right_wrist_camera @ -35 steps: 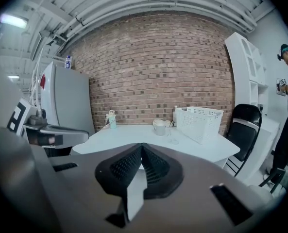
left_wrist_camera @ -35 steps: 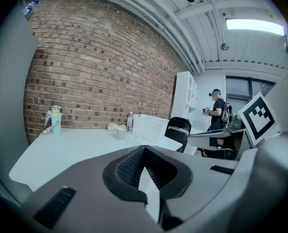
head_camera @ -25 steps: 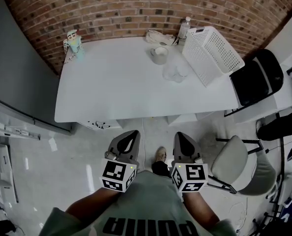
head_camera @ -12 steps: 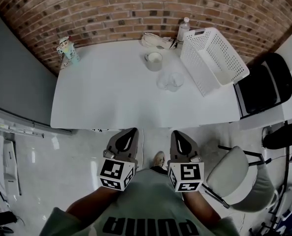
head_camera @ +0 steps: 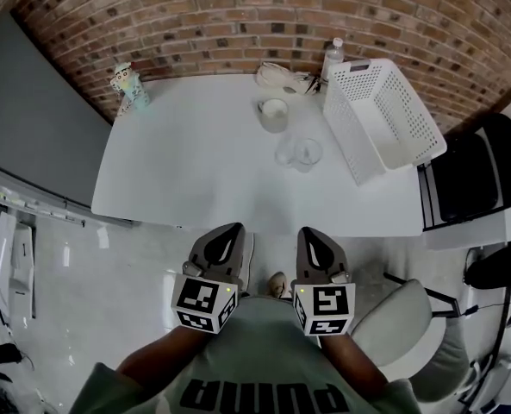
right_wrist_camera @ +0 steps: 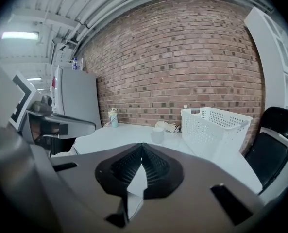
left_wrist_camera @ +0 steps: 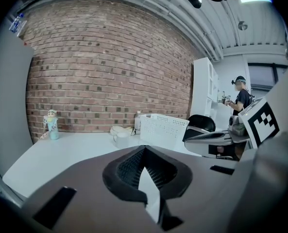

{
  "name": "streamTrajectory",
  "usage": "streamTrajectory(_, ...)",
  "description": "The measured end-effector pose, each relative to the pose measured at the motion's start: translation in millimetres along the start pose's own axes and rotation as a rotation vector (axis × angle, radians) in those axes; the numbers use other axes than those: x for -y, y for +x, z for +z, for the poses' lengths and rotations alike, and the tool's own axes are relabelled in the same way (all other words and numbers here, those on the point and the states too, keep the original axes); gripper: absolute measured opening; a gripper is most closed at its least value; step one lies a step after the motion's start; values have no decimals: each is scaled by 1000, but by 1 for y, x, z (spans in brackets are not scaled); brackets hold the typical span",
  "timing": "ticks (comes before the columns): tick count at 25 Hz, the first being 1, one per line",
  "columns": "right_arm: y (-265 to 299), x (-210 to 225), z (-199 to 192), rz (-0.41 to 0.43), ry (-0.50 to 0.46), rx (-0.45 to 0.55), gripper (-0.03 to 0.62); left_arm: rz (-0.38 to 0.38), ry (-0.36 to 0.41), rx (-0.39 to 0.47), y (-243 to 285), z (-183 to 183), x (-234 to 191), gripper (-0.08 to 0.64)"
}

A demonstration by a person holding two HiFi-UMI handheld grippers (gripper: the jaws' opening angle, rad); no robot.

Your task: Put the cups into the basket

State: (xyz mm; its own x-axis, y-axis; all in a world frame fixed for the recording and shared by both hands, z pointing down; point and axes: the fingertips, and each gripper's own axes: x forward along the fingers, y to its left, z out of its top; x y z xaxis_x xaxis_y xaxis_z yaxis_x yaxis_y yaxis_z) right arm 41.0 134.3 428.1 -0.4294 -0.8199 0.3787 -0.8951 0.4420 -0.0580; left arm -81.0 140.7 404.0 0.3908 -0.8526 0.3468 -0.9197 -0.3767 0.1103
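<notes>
Head view looks down on a white table point(head_camera: 195, 171) with a white basket point(head_camera: 384, 115) at its right end. Well short of the basket, off the table's near edge, left gripper point(head_camera: 232, 231) and right gripper point(head_camera: 310, 231) have jaws pressed together, empty. Clear cups point(head_camera: 307, 153) and a white cup point(head_camera: 274, 113) stand just left of the basket.

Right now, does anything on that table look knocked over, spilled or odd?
Nothing stands out. The white cup and the clear cups stand upright on the table, the basket sits upright at its right end, and no spill shows.
</notes>
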Motion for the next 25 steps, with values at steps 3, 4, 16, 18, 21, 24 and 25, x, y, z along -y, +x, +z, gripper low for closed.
streamTrajectory(3, 1, 7, 0, 12, -1, -1, 11, 16, -3, 0, 4, 2, 4, 6)
streamTrajectory(4, 1, 8, -1, 15, 1, -3, 11, 20, -3, 0, 5, 2, 4, 6)
streamTrajectory(16, 16, 24, -6, -21, 33, -32, 11, -31, 13, -20, 36, 6, 4, 6)
streamTrajectory(18, 21, 29, -5, -36, 37, -39, 11, -51, 16, -20, 46, 8, 2, 6)
streamTrajectory(21, 33, 34, -2, -60, 41, -48, 11, -77, 21, -23, 59, 11, -4, 6)
streamTrajectory(24, 47, 36, 7, -82, 47, -55, 11, -93, 18, -28, 70, 15, -17, 6)
streamTrajectory(25, 52, 36, 10, -88, 49, -56, 11, -97, 15, -30, 74, 16, -22, 6)
